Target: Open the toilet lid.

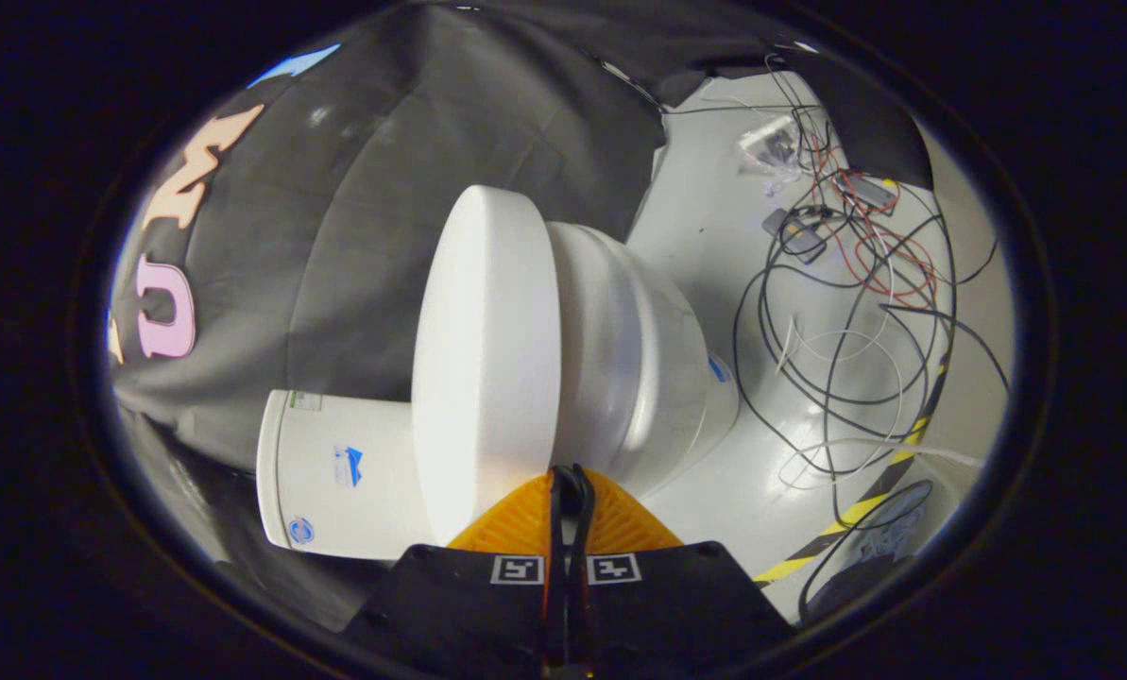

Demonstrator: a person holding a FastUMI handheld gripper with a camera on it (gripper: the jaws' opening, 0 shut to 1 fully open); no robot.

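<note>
Gripper (571,472) at near rim of toilet, fingers pressed together, tips meeting at a point with no gap visible and nothing seen clamped between them. Tips right at lower edge of toilet lid (487,364), seemingly at the seam between lid and bowl (639,349); contact likely but not certain from this angle. View rolled sideways, so toilet appears lying on its side: lid a thick white disc seen nearly edge-on, face turned toward tank (336,472), bowl bulging out on opposite side. Lid lying against bowl, closed or close to it; a narrow shadowed line between the two just beyond the fingertips. Tank white, cylindrical-looking through the fisheye, small blue stickers on its side. Black cloth wall (384,189) behind tank and lid. Pale glossy floor (714,236) past the bowl, glare patch near base of toilet. Tangle of black, white and red cables (856,312) strewn on floor well beyond bowl. Yellow-and-black hazard tape (856,510) running across floor near cables.
</note>
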